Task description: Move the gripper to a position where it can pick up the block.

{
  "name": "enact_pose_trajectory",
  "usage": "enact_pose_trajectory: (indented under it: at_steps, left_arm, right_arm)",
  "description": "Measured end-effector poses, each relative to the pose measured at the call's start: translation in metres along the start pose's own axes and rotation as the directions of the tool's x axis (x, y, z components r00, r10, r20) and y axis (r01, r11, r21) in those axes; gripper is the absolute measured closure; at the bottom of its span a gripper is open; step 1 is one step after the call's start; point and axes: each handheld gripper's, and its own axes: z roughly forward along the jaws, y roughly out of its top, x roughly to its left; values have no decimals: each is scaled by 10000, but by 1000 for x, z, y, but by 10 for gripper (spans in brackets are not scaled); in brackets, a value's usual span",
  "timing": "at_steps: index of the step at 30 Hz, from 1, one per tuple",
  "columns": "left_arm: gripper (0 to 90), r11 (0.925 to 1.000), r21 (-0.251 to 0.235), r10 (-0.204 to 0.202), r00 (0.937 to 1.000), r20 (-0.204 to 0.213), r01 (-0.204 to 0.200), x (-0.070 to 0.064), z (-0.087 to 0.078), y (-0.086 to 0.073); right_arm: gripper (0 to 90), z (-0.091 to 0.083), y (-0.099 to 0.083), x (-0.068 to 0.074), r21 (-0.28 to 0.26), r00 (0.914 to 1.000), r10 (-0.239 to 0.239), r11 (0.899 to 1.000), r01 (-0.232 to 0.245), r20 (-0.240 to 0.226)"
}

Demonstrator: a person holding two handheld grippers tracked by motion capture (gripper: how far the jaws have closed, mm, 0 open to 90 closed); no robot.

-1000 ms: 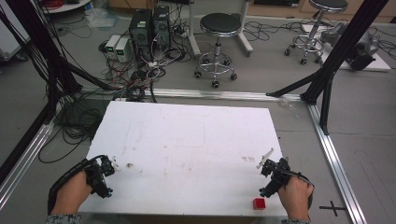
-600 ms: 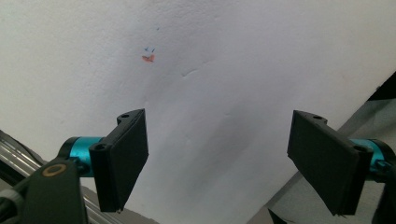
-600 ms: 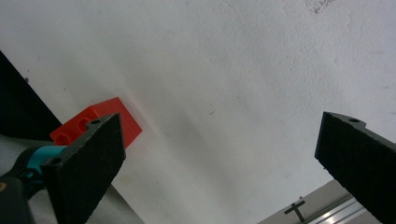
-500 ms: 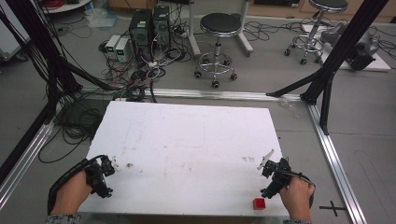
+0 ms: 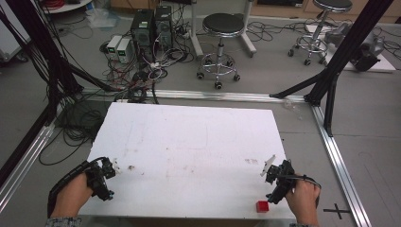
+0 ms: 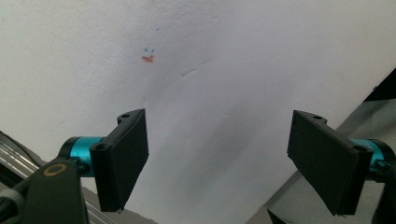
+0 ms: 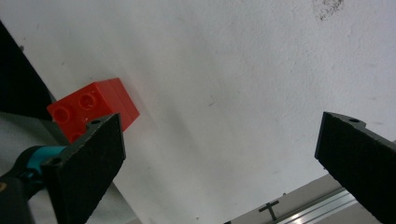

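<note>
A small red studded brick (image 5: 262,206) lies on the white table (image 5: 189,142) near its front right corner. In the right gripper view the red brick (image 7: 93,108) sits just beyond the left jaw, outside the gap. My right gripper (image 5: 276,182) hovers over the table's right front, held by a hand, jaws wide open and empty; in its own view the right gripper (image 7: 219,163) has only bare table between the jaws. My left gripper (image 5: 105,177) rests at the table's front left, open, and the left gripper (image 6: 219,163) has nothing between its jaws.
A small red and blue mark (image 6: 148,55) stains the table ahead of the left gripper. Aluminium frame rails (image 5: 338,156) border the table. Beyond it stand a black stool (image 5: 222,28), computer boxes (image 5: 151,23) and loose cables (image 5: 142,75) on the floor.
</note>
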Motion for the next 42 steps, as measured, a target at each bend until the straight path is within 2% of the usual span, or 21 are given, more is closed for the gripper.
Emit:
enact_pose_trajectory:
  at_steps: [1,2,5,6,7,8,13,16,17,18,24,29,30,33,34,35,36,39,40,41,42]
  left_arm:
    - [208,10000,0,0,10000,0,0,0,0,0]
    - [208,10000,-38,-9,10000,-43,9,0,0,0]
    - [208,10000,-50,-34,10000,-46,33,0,-1,-1]
    - [209,9999,-124,-100,9999,-123,99,1,-1,-1]
    - [208,9999,-124,-100,9999,-123,99,1,-1,-1]
    - [208,9999,-113,-68,9999,-101,67,1,-2,-1]
    - [208,9998,-198,-101,9999,-117,99,1,-3,-2]
    - [208,9997,-207,-105,9999,-107,103,2,-4,-2]
    - [208,9997,-207,-105,9999,-107,103,2,-4,-2]
    - [208,9997,-227,-127,9999,-92,124,3,-4,-2]
    - [208,9994,-333,-102,9999,-119,98,2,-7,-1]
    - [208,9992,-397,-70,9999,-95,66,2,-9,0]
    - [208,9990,-448,-80,9999,-145,73,2,-9,-1]
    - [208,9989,-450,-110,9999,-107,105,2,-9,-2]
    - [208,9989,-449,-121,9998,-141,115,2,-10,-2]
    - [208,9990,-436,-124,9998,-161,117,2,-10,-2]
    - [208,9990,-433,-127,9998,-153,120,2,-10,-2]
    - [208,9989,-464,-97,9999,-130,91,2,-11,-1]
    - [208,9987,-493,-101,9998,-149,94,1,-10,-1]
    - [208,9988,-488,-62,9999,-148,55,2,-11,-1]
    - [208,9988,-480,-59,9999,-126,53,1,-11,-1]
  right_arm:
    - [8,0,0,0,0,10000,0,10000,0,0]
    - [8,-1,-1,1,9,9995,-309,9995,309,-51]
    - [8,-2,-2,2,16,9985,-514,9987,514,-166]
    - [8,-2,-1,5,190,9957,-913,9956,916,-135]
    - [8,-2,-1,5,190,9957,-913,9956,916,-135]
    - [8,-1,1,8,382,9915,-1290,9908,1296,-183]
    - [9,-1,3,12,410,9853,-1685,9847,1695,-272]
    - [8,1,4,16,481,9758,-2155,9749,2172,-373]
    - [8,1,4,16,481,9758,-2155,9749,2172,-373]
    - [8,1,5,18,531,9712,-2355,9700,2372,-376]
    - [8,4,6,24,648,9657,-2525,9644,2563,-605]
    - [8,3,6,31,612,9645,-2560,9637,2598,-642]
    - [8,4,7,33,630,9586,-2767,9577,2809,-676]
    - [8,6,6,38,679,9552,-2871,9540,2919,-715]
    - [8,9,6,42,773,9482,-3035,9473,3108,-933]
    - [8,9,6,42,773,9482,-3035,9473,3108,-933]
    - [8,11,6,47,820,9424,-3181,9415,3268,-1034]
    - [8,12,6,51,803,9386,-3293,9378,3378,-1034]
    - [8,13,7,54,757,9331,-3453,9325,3532,-1001]
    - [8,13,7,54,757,9331,-3453,9325,3532,-1001]
    - [8,14,8,55,716,9291,-3564,9287,3639,-990]
